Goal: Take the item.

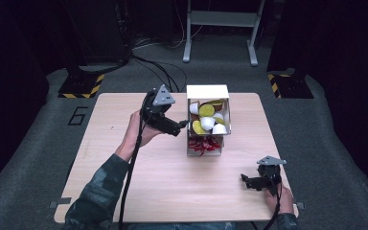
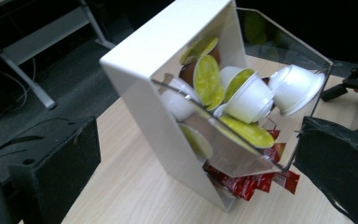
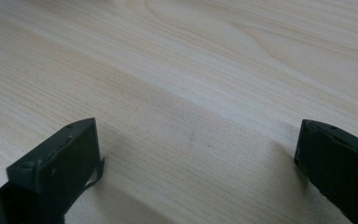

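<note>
Overhead, a light wooden table (image 1: 172, 187) sits on a dark grey floor, and a person's forearms reach in from the near edge, each hand holding a black two-jaw gripper. Near the table's middle stands a white dispenser box (image 1: 207, 91) with a clear front — its upper compartment is packed with coffee capsules (image 1: 207, 122), white cups with yellow-green foil lids, and a lower tray holds red sachets (image 1: 204, 145). The left gripper (image 1: 184, 125) is raised just beside the box's left side, jaws pointing at it; in the left gripper view those jaws stand wide apart with nothing between them, the box (image 2: 168, 121) tilted across the frame, its capsules (image 2: 249, 98) and sachets (image 2: 251, 183) visible behind the clear panel. The right gripper (image 1: 249, 182) rests low near the table's front right corner, well apart from the box. Its own view shows its jaws spread wide and empty over bare wood grain (image 3: 191, 70).
</note>
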Motion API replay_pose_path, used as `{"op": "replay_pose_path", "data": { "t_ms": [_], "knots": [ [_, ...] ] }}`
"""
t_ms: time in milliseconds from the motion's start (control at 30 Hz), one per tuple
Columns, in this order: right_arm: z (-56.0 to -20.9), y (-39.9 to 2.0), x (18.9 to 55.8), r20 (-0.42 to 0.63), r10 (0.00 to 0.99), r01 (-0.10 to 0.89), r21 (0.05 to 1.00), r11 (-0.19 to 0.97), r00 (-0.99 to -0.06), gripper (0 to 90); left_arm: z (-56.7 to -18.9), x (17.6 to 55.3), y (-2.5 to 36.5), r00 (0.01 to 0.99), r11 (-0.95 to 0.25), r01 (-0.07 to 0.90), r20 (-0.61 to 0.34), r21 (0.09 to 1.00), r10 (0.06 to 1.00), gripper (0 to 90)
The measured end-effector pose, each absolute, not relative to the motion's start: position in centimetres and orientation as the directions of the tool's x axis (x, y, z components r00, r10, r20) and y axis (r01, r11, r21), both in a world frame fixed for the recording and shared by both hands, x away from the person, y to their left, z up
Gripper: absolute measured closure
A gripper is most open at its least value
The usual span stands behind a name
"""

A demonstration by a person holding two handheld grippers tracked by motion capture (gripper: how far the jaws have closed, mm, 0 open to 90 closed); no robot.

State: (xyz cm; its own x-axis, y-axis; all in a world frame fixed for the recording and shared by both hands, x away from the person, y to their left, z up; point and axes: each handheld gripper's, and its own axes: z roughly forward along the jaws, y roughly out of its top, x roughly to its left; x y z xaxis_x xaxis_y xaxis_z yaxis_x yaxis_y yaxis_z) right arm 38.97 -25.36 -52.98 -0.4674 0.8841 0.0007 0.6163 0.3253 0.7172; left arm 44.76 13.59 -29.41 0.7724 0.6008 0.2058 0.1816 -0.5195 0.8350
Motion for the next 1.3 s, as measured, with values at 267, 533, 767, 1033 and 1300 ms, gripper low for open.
{"op": "replay_pose_path", "data": {
  "t_ms": [267, 533, 767, 1033, 1300],
  "knots": [
    [-52.9, -25.4, 38.9, 0.008, 0.883, 0.619, 0.716, 0.322, -0.469, 0.0, -29.1, 44.9, 11.1, 0.796, -0.568, 0.115, 0.267, 0.815, 0.544, 4.9],
    [-53.0, -25.4, 39.0, 0.001, 0.883, 0.617, 0.716, 0.327, -0.469, 0.0, -29.3, 45.4, 8.9, 0.830, -0.624, 0.058, 0.310, 0.779, 0.463, 23.9],
    [-53.0, -25.4, 38.9, 0.007, 0.883, 0.618, 0.718, 0.322, -0.468, 0.0, -30.0, 46.3, 7.2, 0.852, -0.681, 0.046, 0.327, 0.731, 0.409, 38.2],
    [-52.9, -25.4, 38.9, 0.008, 0.883, 0.619, 0.716, 0.324, -0.470, 0.0, -30.9, 47.0, 5.5, 0.871, -0.736, 0.052, 0.330, 0.675, 0.365, 37.2],
    [-52.9, -25.4, 38.9, 0.008, 0.883, 0.618, 0.716, 0.323, -0.470, 0.0, -31.4, 47.3, 4.3, 0.881, -0.768, 0.059, 0.329, 0.637, 0.340, 37.3]
  ]
}}
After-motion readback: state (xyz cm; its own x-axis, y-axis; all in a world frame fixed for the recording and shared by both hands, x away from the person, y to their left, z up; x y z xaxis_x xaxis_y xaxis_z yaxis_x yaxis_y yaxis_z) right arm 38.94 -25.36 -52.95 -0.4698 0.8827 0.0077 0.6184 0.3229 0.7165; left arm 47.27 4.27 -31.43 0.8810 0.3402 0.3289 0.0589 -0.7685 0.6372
